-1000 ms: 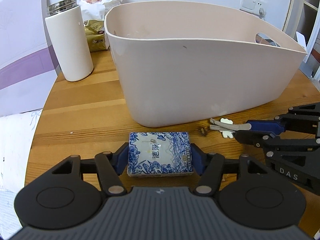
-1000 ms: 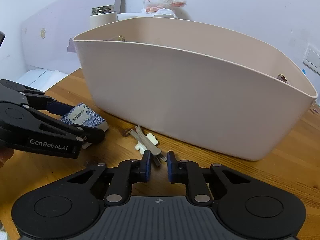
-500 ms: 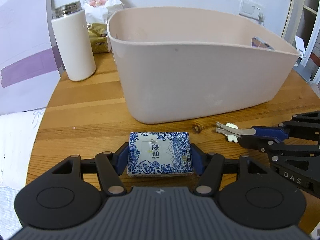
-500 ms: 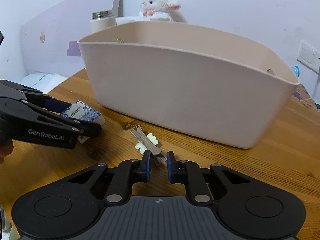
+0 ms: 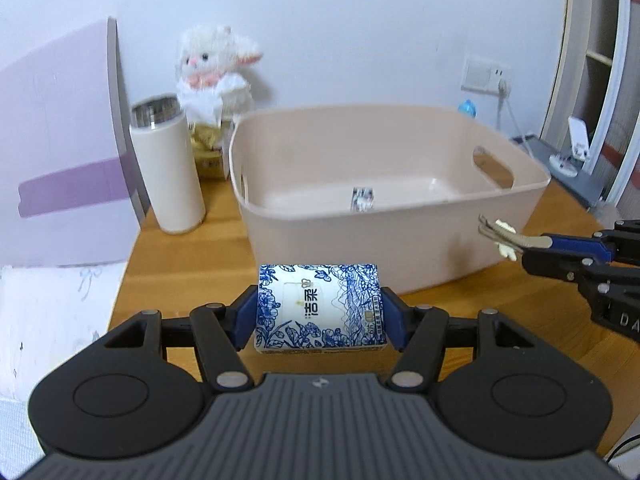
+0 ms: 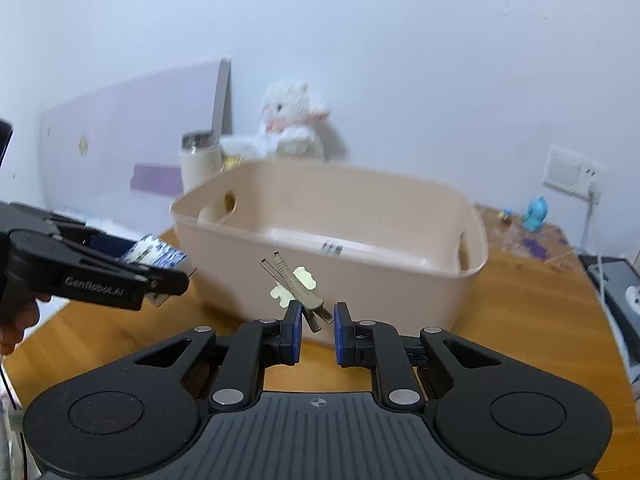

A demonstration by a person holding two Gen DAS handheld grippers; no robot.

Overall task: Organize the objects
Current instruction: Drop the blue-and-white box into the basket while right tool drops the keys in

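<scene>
Both tongs are loaded and lifted, left tongs [image 5: 320, 314] clamping the blue-and-white floral tissue pack [image 5: 319, 306], right tongs [image 6: 316, 330] pinching beige hair clips [image 6: 294, 282], the pink plastic tub [image 5: 400, 240] just ahead at mid-frame.

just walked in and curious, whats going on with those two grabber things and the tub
A person is tidying a wooden table with a handheld gripper in each hand. The left gripper is shut on a blue-and-white tissue pack, held in the air in front of the beige tub. The right gripper holds a pair of hair clips, also short of the tub. Neither item is inside yet; the tub holds only a small sticker.
</scene>
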